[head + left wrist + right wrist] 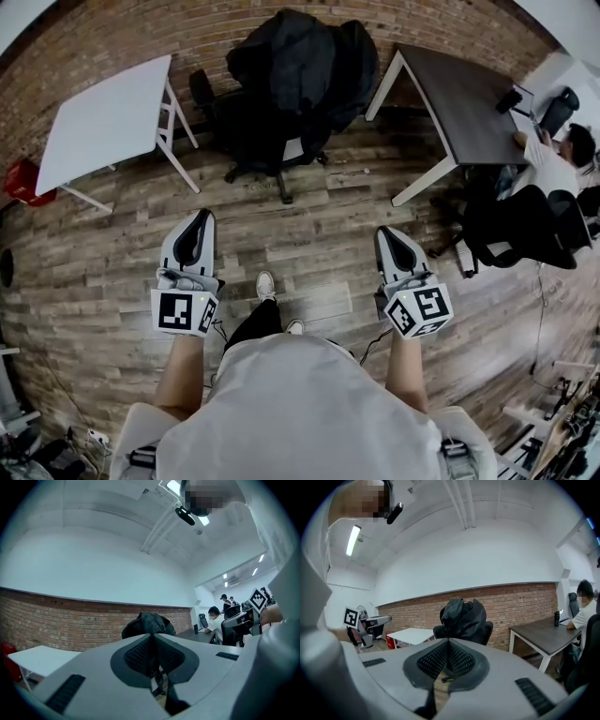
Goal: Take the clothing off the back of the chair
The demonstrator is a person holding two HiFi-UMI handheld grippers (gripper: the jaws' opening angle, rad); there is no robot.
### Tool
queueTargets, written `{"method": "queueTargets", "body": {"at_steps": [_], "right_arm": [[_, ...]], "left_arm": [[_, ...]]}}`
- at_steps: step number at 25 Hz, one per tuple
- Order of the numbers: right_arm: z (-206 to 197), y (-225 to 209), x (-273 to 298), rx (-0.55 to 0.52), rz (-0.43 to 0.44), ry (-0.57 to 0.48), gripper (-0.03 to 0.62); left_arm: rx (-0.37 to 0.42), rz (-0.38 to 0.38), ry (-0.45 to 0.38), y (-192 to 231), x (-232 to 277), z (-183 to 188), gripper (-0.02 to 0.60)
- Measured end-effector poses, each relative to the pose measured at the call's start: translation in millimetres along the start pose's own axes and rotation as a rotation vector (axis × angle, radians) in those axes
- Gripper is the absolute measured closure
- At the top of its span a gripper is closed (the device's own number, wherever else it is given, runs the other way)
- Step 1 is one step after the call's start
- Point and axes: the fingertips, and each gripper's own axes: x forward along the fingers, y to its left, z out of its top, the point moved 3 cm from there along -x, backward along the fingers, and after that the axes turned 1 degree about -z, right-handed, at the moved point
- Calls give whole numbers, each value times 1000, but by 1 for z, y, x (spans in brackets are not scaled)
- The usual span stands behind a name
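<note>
Nearest, the left gripper (199, 220) and right gripper (386, 234) both have their jaws pressed together. They hold nothing and touch nothing, and hang side by side over the floor (319, 220). Bare floor lies open between these two and the chair (246, 131) ahead. One black jacket (300, 61) is draped over the chair's back, well apart from both grippers. Two tables flank the chair. The white table (108, 117) stands at left, its legs near the chair. The dark table (469, 94) stands at right, where a person (553, 164) sits. Farthest is the brick wall (187, 28).
</note>
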Motion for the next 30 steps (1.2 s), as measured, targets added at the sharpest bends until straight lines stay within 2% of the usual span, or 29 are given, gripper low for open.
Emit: {"method": "queueTargets", "body": {"at_steps": [3, 9, 16, 20, 25, 30], "right_arm": [[17, -4, 36, -25, -3, -1, 574], [48, 0, 97, -63, -17, 1, 572], [52, 10, 135, -59, -35, 22, 572], [51, -7, 141, -30, -76, 15, 572], [58, -37, 144, 5, -107, -22, 572], [67, -55, 162, 13, -75, -46, 572]], "left_arm": [[10, -24, -26, 20, 33, 5, 543], [-17, -80, -52, 59, 86, 6, 543], [-57, -167, -37, 78, 130, -8, 543], [-48, -204, -49, 76, 153, -4, 543], [-18, -221, -53, 71, 177, 4, 543], [4, -190, -67, 71, 193, 16, 543]]}}
